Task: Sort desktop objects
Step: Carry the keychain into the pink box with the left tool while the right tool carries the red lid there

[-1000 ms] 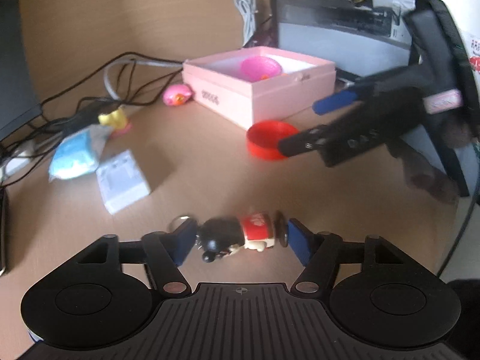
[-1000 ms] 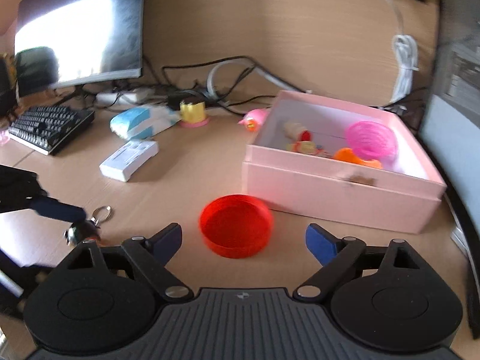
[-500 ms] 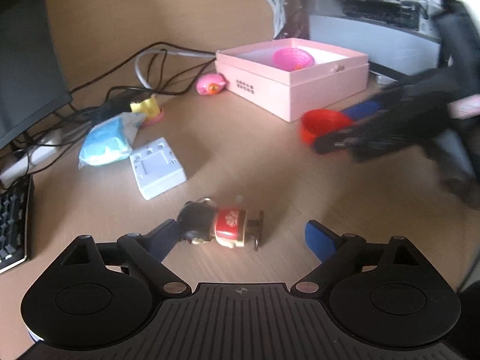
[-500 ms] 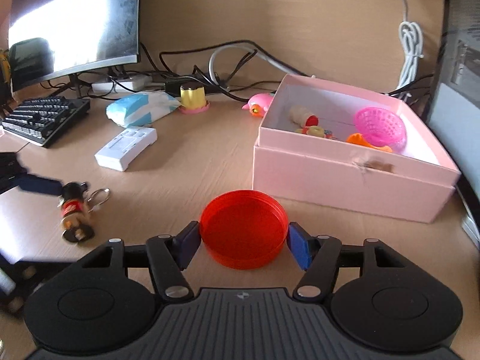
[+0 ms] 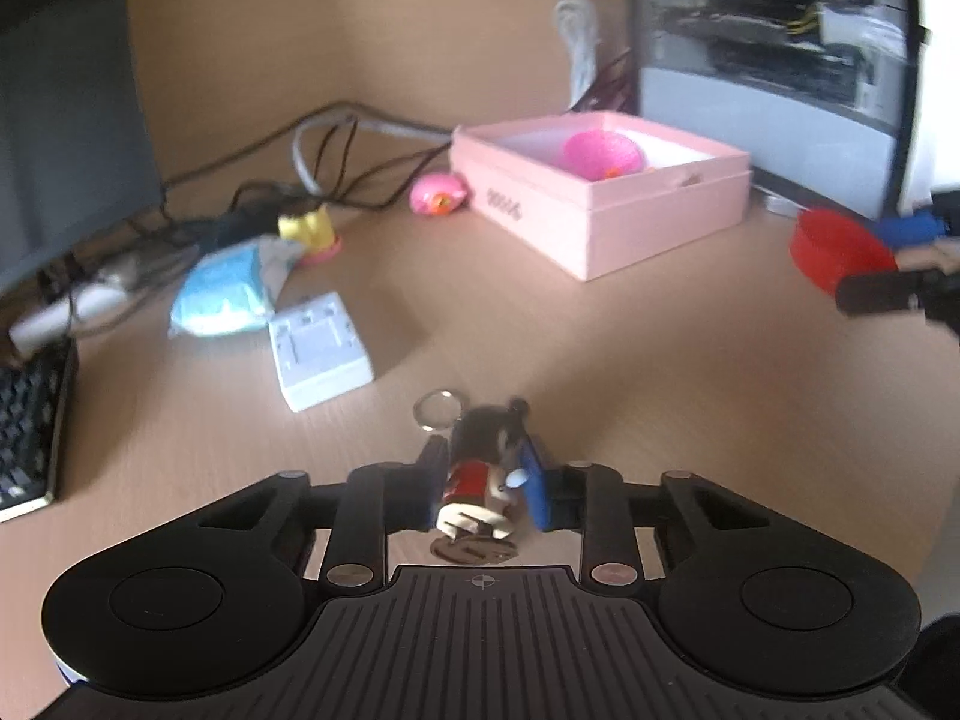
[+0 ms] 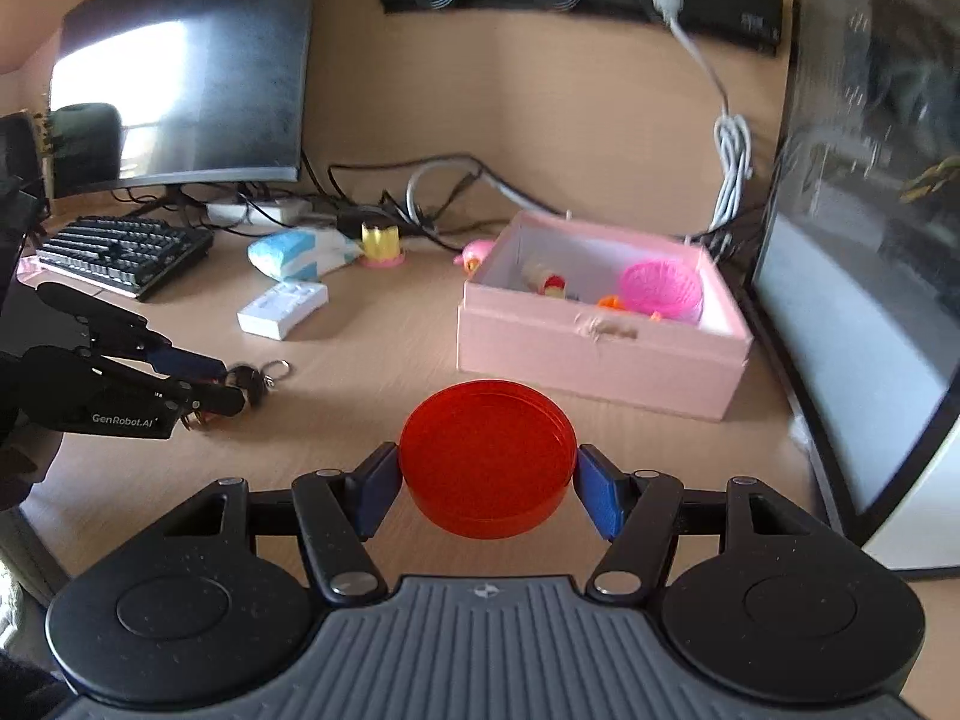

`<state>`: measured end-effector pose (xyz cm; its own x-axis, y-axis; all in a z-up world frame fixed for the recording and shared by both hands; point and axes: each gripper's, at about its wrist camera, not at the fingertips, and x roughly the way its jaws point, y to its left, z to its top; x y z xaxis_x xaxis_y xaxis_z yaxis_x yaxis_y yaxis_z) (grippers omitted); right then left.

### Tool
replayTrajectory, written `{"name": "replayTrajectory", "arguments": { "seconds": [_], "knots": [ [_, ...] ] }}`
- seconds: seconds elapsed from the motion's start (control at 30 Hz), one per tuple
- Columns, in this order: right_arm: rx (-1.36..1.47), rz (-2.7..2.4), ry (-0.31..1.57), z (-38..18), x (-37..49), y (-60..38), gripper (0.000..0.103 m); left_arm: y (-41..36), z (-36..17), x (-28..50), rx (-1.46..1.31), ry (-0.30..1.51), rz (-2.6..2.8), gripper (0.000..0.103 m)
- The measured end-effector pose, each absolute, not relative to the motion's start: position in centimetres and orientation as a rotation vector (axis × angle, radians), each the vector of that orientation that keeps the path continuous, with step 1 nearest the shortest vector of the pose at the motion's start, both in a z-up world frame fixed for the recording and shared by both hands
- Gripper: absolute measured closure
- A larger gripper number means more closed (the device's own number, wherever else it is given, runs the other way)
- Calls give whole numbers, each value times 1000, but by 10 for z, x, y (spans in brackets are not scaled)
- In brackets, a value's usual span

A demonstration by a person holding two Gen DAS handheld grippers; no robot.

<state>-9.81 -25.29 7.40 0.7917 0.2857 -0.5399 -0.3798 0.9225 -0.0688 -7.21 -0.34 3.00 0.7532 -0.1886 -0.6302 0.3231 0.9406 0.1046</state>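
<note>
My left gripper [image 5: 483, 492] is shut on a small mouse figure keychain [image 5: 480, 480] with a red body and a metal ring, low over the desk; it also shows in the right wrist view [image 6: 240, 387]. My right gripper [image 6: 487, 483] is shut on a round red lid [image 6: 487, 456], held above the desk in front of the open pink box [image 6: 594, 348]. The box holds a pink basket [image 6: 660, 288] and small toys. From the left wrist view the box [image 5: 600, 228] stands ahead and the red lid [image 5: 837, 249] is at the far right.
A white charger [image 5: 318, 354], a blue tissue pack [image 5: 225, 294], a yellow crown toy [image 5: 309, 231] and a pink duck [image 5: 438, 195] lie on the desk. Cables, a monitor [image 6: 180, 90] and a keyboard [image 6: 120, 252] stand at the left, a PC case [image 6: 870, 240] at the right.
My left gripper closed on the keychain figure, which was lying loose between open fingers. My right gripper closed on the red lid and lifted it off the desk.
</note>
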Motion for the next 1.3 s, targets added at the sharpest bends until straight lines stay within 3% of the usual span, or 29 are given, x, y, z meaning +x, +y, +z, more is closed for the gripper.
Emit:
{"name": "replayTrajectory", "arguments": {
  "seconds": [0.07,0.13,0.23,0.4,0.47,0.57,0.87,1.17,1.3],
  "knots": [
    [-196,363,520,80,-108,-257,40,-8,33,-82,247,639,-279,74],
    [-203,361,505,82,-112,-260,40,-10,32,-84,258,646,-260,67],
    [-180,363,512,80,-114,-266,40,-12,26,-83,258,670,-224,44],
    [-146,376,540,67,-112,-267,40,-10,22,-69,211,712,-212,46],
    [-142,379,548,65,-112,-267,40,-14,20,-65,220,721,-227,60],
    [-139,379,545,69,-113,-272,40,-23,25,-71,262,681,-231,71],
    [-117,318,381,117,-110,-294,40,-43,116,-72,228,399,-295,72],
    [-113,261,276,148,-95,-305,40,-110,179,31,197,259,-349,71],
    [-114,221,291,150,-77,-310,40,-124,178,77,155,304,-321,50]
  ]
}}
